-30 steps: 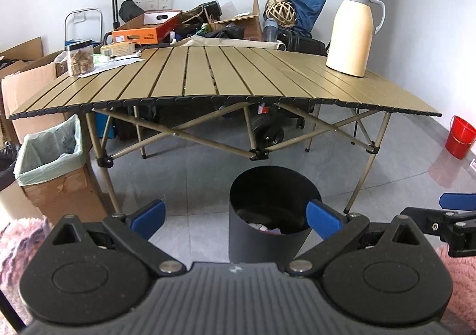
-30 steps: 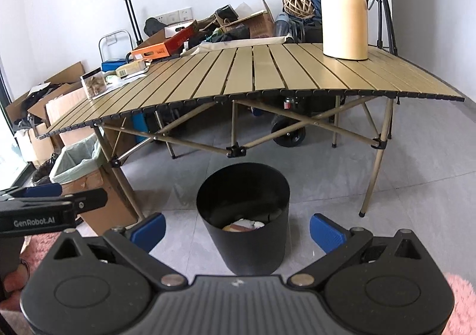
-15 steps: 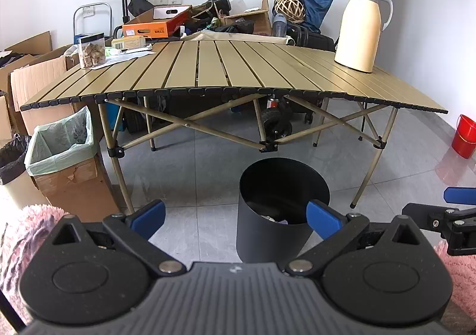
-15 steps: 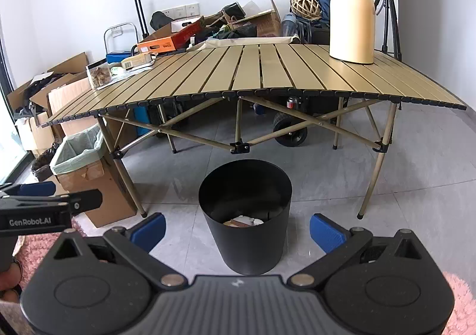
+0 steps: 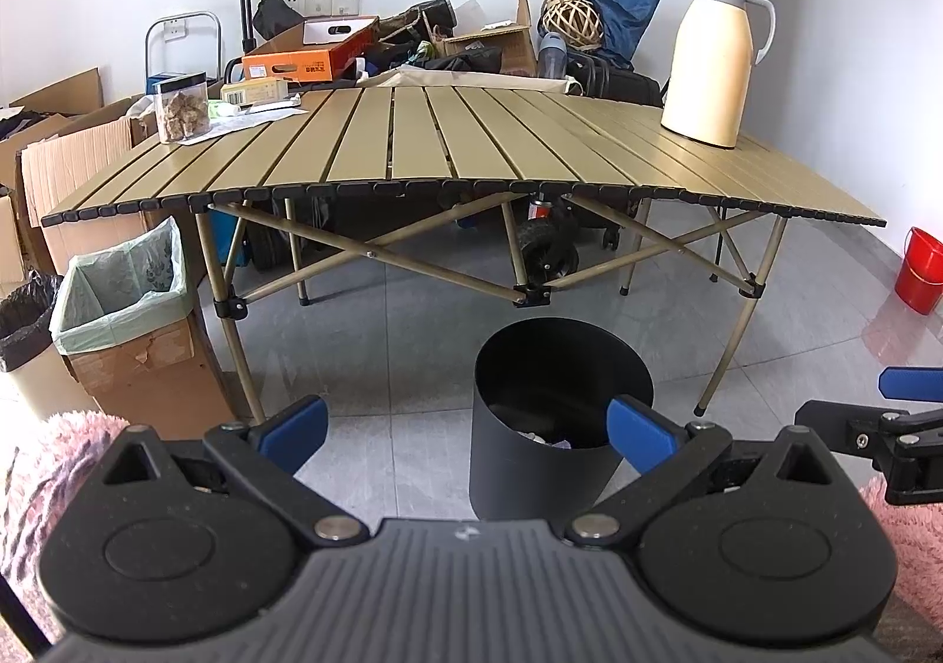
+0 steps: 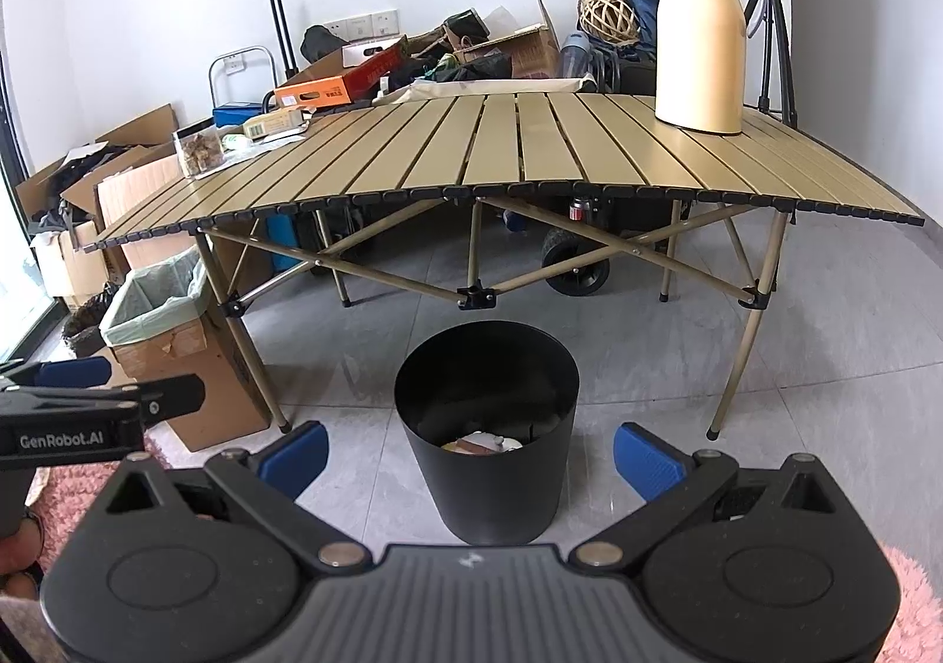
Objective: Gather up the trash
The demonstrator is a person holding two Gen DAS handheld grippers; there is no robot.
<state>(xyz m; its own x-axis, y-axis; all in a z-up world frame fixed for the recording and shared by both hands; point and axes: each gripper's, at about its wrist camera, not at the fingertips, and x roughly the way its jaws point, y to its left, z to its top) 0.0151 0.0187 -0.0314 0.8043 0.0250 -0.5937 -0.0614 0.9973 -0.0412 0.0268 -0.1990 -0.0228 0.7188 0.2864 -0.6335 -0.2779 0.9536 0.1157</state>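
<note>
A black round bin (image 5: 533, 462) (image 6: 486, 445) stands on the grey tile floor in front of the folding table, with crumpled trash (image 6: 480, 442) at its bottom. My left gripper (image 5: 468, 427) is open and empty, held above and short of the bin, which shows between its blue pads. My right gripper (image 6: 471, 454) is open and empty too, with the bin centred between its fingers. Each gripper appears at the edge of the other's view: the right one (image 5: 872, 427), the left one (image 6: 100, 403).
The slatted table (image 5: 448, 150) (image 6: 530, 150) carries a cream thermos jug (image 5: 713, 59) (image 6: 701, 38), a clear jar (image 5: 181, 107) and papers. A lined cardboard box (image 5: 127, 321) stands left, a red bucket (image 5: 919, 277) right. Pink rug (image 5: 35, 462) lies under me.
Both grippers have risen and drawn back a little, so the bin sits lower and farther off and more of the tabletop shows. Both stay open and empty.
</note>
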